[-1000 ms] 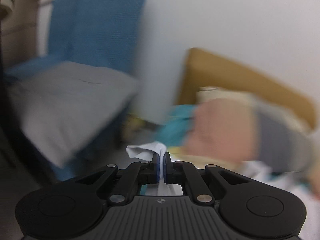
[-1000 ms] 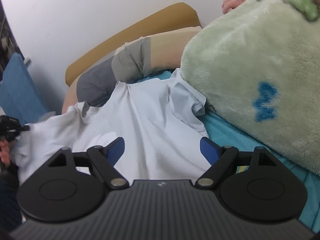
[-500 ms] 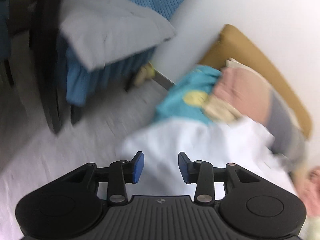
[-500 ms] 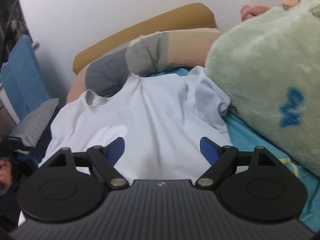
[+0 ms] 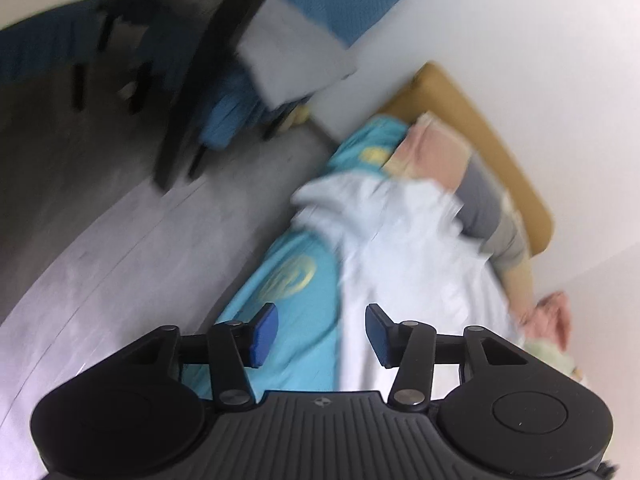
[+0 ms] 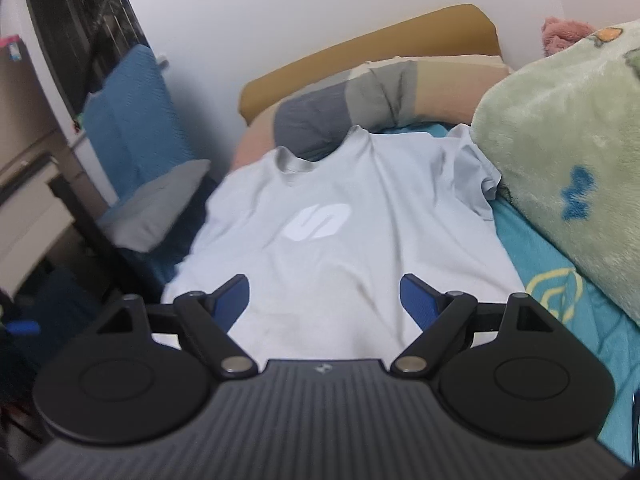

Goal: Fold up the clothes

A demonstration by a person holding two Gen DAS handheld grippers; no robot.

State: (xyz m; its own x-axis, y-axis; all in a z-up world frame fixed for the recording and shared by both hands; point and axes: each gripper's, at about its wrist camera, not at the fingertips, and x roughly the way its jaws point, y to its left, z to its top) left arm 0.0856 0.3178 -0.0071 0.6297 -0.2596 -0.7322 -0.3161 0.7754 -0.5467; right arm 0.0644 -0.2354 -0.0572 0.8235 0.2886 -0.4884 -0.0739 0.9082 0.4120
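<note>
A pale grey-white T-shirt (image 6: 340, 240) with a white logo lies spread flat on the turquoise bed sheet (image 6: 560, 284), collar toward the pillows. My right gripper (image 6: 325, 300) hovers open above the shirt's lower half, nothing between its blue pads. In the blurred left wrist view the same shirt (image 5: 404, 256) lies on the sheet (image 5: 296, 312). My left gripper (image 5: 320, 334) is above the bed's edge, over sheet and shirt hem; its jaws are opening and hold nothing.
A striped bolster pillow (image 6: 360, 100) and mustard headboard (image 6: 360, 52) sit beyond the collar. A green plush blanket (image 6: 560, 152) crowds the right side. A chair with blue cover and grey cushion (image 6: 156, 204) stands left of the bed; grey floor (image 5: 100, 248) lies beside it.
My left gripper let go of the white cloth it pinched, opened, and swung back along the bed's edge. The shirt now lies flat and spread. My right gripper pulled back and rose a little.
</note>
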